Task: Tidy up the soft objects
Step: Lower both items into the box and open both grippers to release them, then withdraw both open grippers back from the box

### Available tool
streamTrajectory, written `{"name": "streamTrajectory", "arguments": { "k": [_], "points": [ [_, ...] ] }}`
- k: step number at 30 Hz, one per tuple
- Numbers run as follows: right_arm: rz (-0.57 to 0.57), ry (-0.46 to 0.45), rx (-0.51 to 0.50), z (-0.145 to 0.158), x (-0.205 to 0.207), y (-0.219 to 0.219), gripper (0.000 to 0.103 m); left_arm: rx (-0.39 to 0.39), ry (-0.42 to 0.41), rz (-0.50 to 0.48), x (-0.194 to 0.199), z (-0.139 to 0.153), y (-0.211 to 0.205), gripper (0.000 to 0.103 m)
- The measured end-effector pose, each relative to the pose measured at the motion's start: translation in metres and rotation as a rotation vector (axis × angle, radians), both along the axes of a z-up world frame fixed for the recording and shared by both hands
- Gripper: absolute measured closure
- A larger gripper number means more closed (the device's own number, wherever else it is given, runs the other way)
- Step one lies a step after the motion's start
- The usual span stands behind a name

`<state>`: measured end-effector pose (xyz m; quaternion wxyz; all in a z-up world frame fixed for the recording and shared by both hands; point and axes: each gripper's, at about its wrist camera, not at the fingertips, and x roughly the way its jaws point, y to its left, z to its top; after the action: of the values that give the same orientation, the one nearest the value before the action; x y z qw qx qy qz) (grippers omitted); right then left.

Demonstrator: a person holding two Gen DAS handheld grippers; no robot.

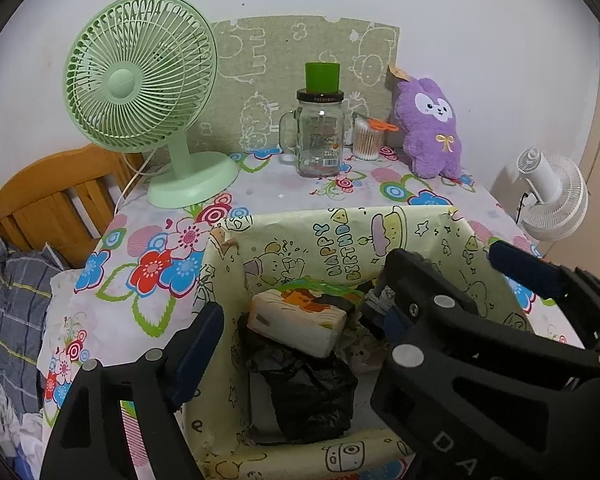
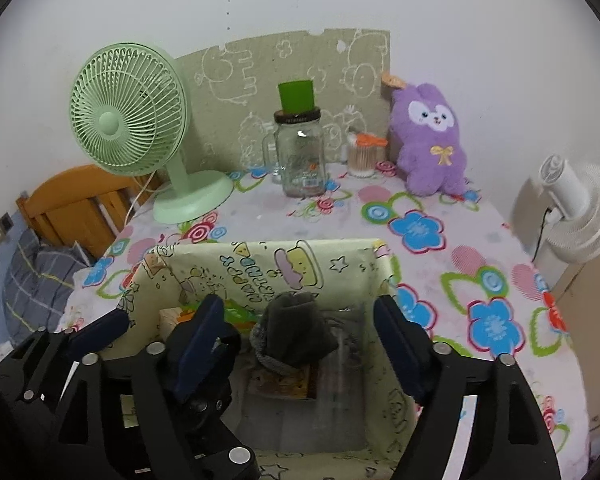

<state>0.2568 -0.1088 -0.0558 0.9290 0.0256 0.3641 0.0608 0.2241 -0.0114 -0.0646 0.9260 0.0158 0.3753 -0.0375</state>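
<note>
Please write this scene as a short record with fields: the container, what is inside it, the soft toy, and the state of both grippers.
container: box lined with birthday paper, on the floral tablecloth
contents: grey sock, tissue pack, black plastic bag
soft toy: purple plush, upright at the back of the table, outside the box
left gripper: open, over the box
right gripper: open, over the box, sock between its fingers but not clamped
</note>
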Motion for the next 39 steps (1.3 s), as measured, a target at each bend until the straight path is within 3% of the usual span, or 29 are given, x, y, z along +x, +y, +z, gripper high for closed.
{"name": "streamTrajectory", "arguments": {
  "k": [12, 39],
  "points": [
    [-0.031, -0.057, -0.011, 0.021, -0.024, -0.005, 0.014, 0.000, -0.059, -0.006, -0.022, 0.018, -0.004, 0.005],
    [-0.049, -0.180, 0.005, 0.073, -0.088, -0.011, 0.009, 0.006, -0.191, -0.006, -0.084, 0.064, -0.007, 0.001]
  ]
}}
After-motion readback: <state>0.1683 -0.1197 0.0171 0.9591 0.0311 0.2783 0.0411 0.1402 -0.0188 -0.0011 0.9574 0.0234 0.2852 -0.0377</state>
